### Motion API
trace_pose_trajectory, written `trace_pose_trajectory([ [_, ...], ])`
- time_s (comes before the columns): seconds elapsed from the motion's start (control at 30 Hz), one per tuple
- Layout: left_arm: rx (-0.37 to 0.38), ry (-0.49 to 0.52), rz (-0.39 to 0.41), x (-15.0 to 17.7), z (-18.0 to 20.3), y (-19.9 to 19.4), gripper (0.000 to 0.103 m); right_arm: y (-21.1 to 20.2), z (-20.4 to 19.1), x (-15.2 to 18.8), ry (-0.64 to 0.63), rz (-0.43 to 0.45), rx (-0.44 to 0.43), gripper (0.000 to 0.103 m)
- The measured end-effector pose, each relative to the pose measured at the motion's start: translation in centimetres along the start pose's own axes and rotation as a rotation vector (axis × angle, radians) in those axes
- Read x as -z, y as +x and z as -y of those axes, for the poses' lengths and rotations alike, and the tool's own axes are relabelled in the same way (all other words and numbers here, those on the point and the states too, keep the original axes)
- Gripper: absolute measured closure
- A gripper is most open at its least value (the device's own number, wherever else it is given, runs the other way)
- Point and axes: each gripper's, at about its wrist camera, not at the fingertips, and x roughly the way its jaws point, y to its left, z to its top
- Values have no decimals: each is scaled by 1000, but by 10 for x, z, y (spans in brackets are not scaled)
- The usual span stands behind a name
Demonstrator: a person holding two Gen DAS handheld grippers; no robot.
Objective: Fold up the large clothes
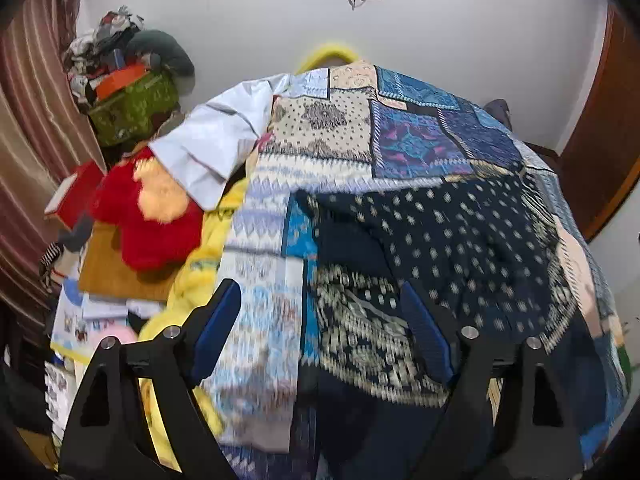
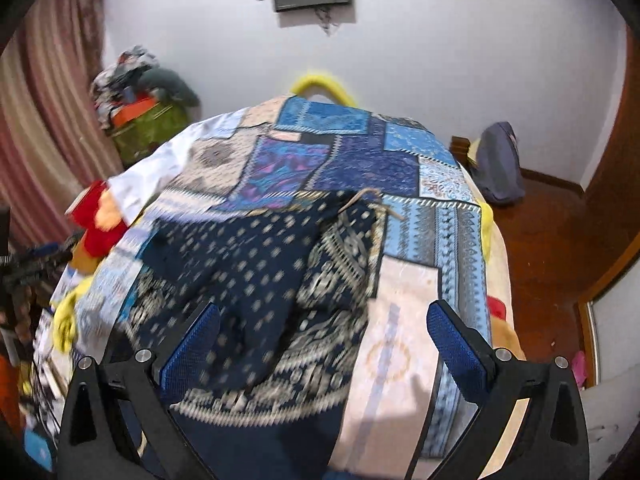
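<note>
Dark navy patterned garment (image 2: 256, 280) spread on patchwork bedcover (image 1: 420, 136); soft, limp, light; take by edge or corners; left gripper (image 1: 320, 328) and right gripper (image 2: 324, 344) both spread wide, empty

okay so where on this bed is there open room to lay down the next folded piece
Free: the patchwork spread beyond the dark dotted cloth, and the pale strip to its right. Crowded: the bed's left edge, with the white garment, red plush and yellow fabric. Both grippers are open, empty.
</note>
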Motion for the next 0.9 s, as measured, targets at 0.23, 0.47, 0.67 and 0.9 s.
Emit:
trace_pose_trajectory([
  [0.23,52,-77,-119,78,-24,-5,16,-13,-29,73,-96,-70,-7,0],
  [0.47,110,-147,-288,163,-30,28,16,11,-32,147,-11,-222,-39,0],
  [0.67,215,-213,-452,227,-16,68,16,25,-28,185,137,-300,-163,2],
  [0.9,281,-237,-491,245,1,89,17,24,-28,194,187,-279,-216,36],
])
